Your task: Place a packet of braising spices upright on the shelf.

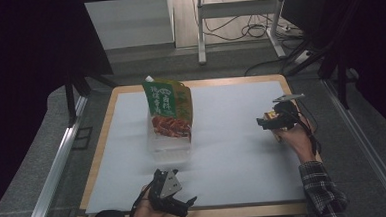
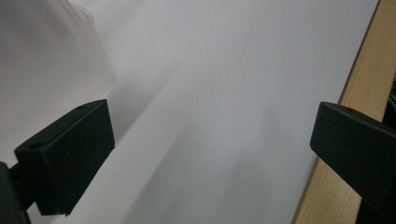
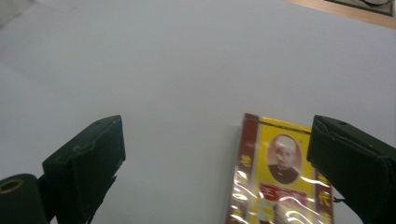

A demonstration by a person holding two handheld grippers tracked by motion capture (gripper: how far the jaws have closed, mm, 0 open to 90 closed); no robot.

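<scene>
Here the right gripper (image 3: 215, 154) hangs low over the white worktop (image 1: 232, 136) with its jaws spread wide and nothing between them. The thing it reaches for is a small flat packet (image 3: 280, 177), yellow with dark red borders, wrapped in glossy film that catches the light, and printed with a small portrait above a red label. It lies flat on the worktop, just inside the right-hand jaw in the right gripper view and partly tucked behind that jaw's edge; the other jaw stands well apart from it over bare white surface. In the high view the packet (image 1: 270, 116) shows as a yellow spot just beside the right gripper (image 1: 269, 122). The left gripper (image 1: 183, 206) rests near the worktop's front edge, jaws also wide and empty, one of them over the wooden rim. Ahead of those jaws, well apart from the packet, stands a clear plastic container (image 1: 168, 142) with a green pouch (image 1: 168, 110) upright in it, red food pictured on its front. Nothing lies between the right jaws and the packet.
</scene>
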